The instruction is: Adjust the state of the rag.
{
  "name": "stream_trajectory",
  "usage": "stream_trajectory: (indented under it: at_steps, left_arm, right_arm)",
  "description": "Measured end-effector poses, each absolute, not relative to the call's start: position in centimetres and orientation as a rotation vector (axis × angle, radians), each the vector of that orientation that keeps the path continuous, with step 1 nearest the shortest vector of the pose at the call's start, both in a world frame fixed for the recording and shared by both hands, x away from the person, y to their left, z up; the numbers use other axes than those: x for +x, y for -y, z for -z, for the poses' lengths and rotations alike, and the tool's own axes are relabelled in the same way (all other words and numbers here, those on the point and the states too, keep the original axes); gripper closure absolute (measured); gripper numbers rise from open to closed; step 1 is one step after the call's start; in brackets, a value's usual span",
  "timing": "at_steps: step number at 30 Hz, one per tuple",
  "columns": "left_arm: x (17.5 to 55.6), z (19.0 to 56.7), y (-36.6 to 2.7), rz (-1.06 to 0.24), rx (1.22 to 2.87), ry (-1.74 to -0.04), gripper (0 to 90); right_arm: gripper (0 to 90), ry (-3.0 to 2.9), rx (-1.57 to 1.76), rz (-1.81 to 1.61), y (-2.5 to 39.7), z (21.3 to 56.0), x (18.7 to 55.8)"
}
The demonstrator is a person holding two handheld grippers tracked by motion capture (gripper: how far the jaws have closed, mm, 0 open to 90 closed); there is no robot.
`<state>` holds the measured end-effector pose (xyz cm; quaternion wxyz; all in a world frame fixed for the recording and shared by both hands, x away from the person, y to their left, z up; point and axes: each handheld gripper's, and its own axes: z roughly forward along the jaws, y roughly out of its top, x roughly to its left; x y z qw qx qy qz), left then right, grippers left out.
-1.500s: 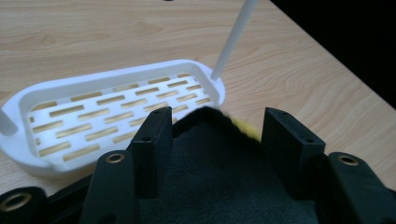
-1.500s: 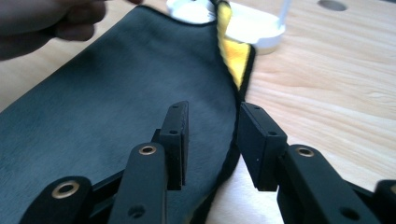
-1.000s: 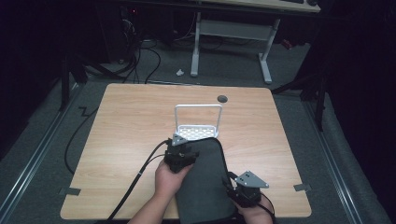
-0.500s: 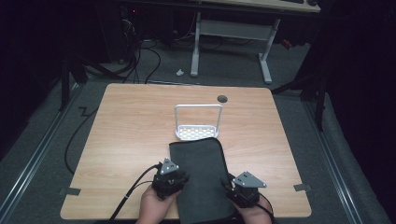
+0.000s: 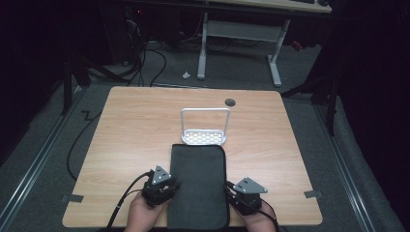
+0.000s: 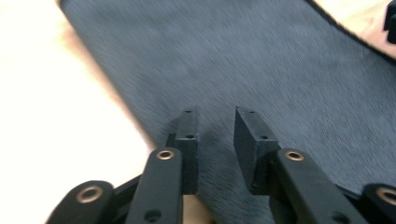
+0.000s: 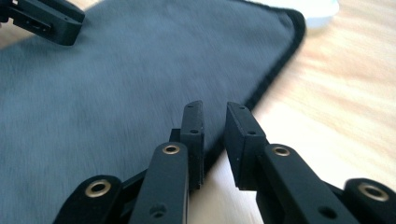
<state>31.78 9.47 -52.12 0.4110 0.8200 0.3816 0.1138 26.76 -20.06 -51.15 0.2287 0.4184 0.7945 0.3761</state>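
Dark grey fabric sleeve (image 5: 199, 186) is lying flat on the table (image 5: 125, 135), long side running away from the person, far edge touching the base of the white wire stand (image 5: 205, 126), near edge hanging at the table's front rim. Left gripper (image 5: 170, 187) is sitting at the sleeve's left edge, right gripper (image 5: 231, 189) at its right edge, both near the front end.

Left gripper view: jaws are standing a little apart over the sleeve's edge, nothing between them. Right gripper view: jaws are also slightly parted, straddling the stitched border, pinching nothing.

Risks, as a judgement: jaws closing here are likely catching only the top layer or the border, so the sleeve is slipping out on a lift; uneven pull from the two sides is skewing it; pushing it forward is knocking the light stand over or shoving it back; dragging it toward the person is sending it off the front rim.

Count: one sleeve, one stand, two grippers, one table, one dark round grommet (image 5: 230, 102) near the far edge
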Motion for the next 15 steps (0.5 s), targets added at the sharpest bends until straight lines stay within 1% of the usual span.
stream_trajectory:
  at_steps: [3, 5, 6, 8, 9, 11, 15]
  left_arm:
    - [33.3, 51.9, -9.4, -0.268, 2.056, -0.972, 64.6]
    - [34.3, 52.1, -9.0, -0.279, 2.067, -0.979, 62.7]
    - [34.5, 52.2, -8.9, -0.292, 2.080, -0.982, 63.3]
    - [34.8, 52.7, -8.7, -0.332, 2.119, -0.973, 69.5]
    - [34.7, 52.7, -8.7, -0.332, 2.120, -0.971, 70.6]
    - [34.4, 52.8, -8.8, -0.347, 2.126, -0.952, 72.2]
    - [33.5, 52.9, -9.1, -0.329, 2.117, -0.939, 72.6]
  right_arm:
    - [80.8, -2.210, 1.136, -1.032, 18.8, 50.9, 28.2]
    - [82.2, -2.224, 1.143, -1.017, 17.8, 50.9, 29.8]
    - [82.7, -2.230, 1.149, -1.002, 17.5, 51.0, 30.6]
    - [83.8, -2.237, 1.171, -0.977, 17.1, 51.3, 31.8]
    - [84.3, -2.241, 1.187, -0.955, 17.0, 51.6, 32.4]
    - [84.5, -2.266, 1.207, -0.920, 17.0, 52.2, 33.0]
    - [84.6, -2.281, 1.184, -0.919, 17.1, 52.5, 32.6]
